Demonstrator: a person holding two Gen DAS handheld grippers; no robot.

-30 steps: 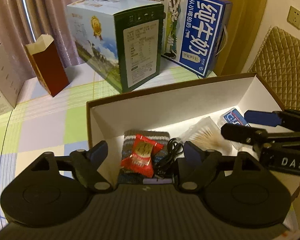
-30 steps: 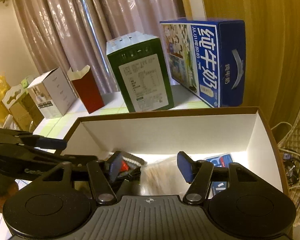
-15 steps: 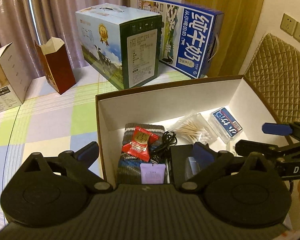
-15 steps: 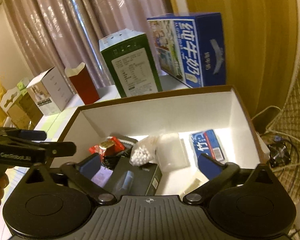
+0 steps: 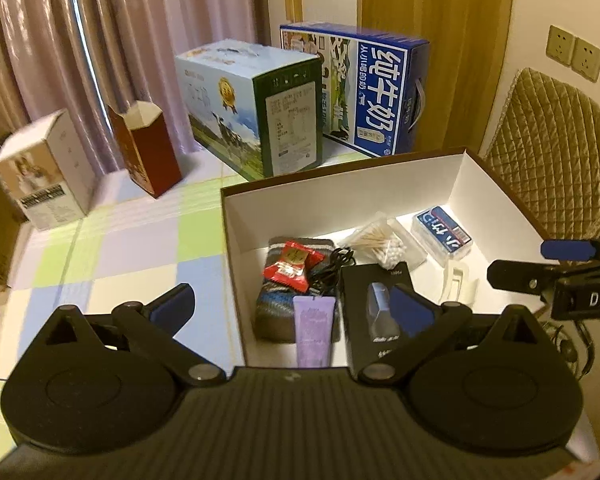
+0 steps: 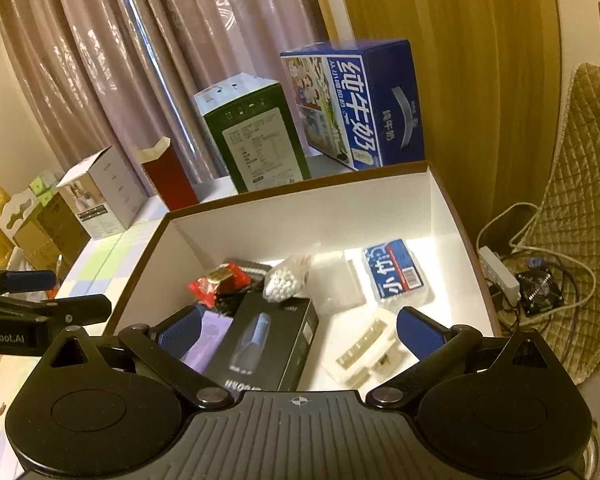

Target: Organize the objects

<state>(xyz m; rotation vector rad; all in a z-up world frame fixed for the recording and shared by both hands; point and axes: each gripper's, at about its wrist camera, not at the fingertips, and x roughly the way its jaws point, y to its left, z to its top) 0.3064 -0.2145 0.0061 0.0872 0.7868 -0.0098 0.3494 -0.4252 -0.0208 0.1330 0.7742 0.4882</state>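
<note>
A brown-rimmed box with white walls (image 5: 340, 208) (image 6: 300, 216) holds a red snack packet (image 5: 292, 266) (image 6: 218, 282) on a striped knit piece (image 5: 276, 312). Also in it are a black cable (image 5: 332, 268), a cotton-swab bag (image 5: 380, 242) (image 6: 286, 278), a blue card pack (image 5: 442, 230) (image 6: 394, 270), a black product box (image 5: 376, 312) (image 6: 260, 340), a purple tube (image 5: 314, 328) (image 6: 208, 340) and a white clip (image 5: 458, 280) (image 6: 364, 350). My left gripper (image 5: 292, 306) (image 6: 40, 296) hovers open and empty over the box's near left edge. My right gripper (image 6: 300, 328) (image 5: 540, 268) hangs open and empty above its near right side.
Behind the box stand a blue milk carton (image 5: 368, 88), a green-sided carton (image 5: 260, 112), a red open box (image 5: 144, 148) and a white box (image 5: 44, 172) on a checked tablecloth (image 5: 120, 248). A quilted chair (image 5: 552, 152) and a floor power strip (image 6: 500, 272) are to the right.
Both grippers have drawn back and upward from the box and their jaws have spread wider. The cotton-swab bag that was between the right fingers now lies in the box.
</note>
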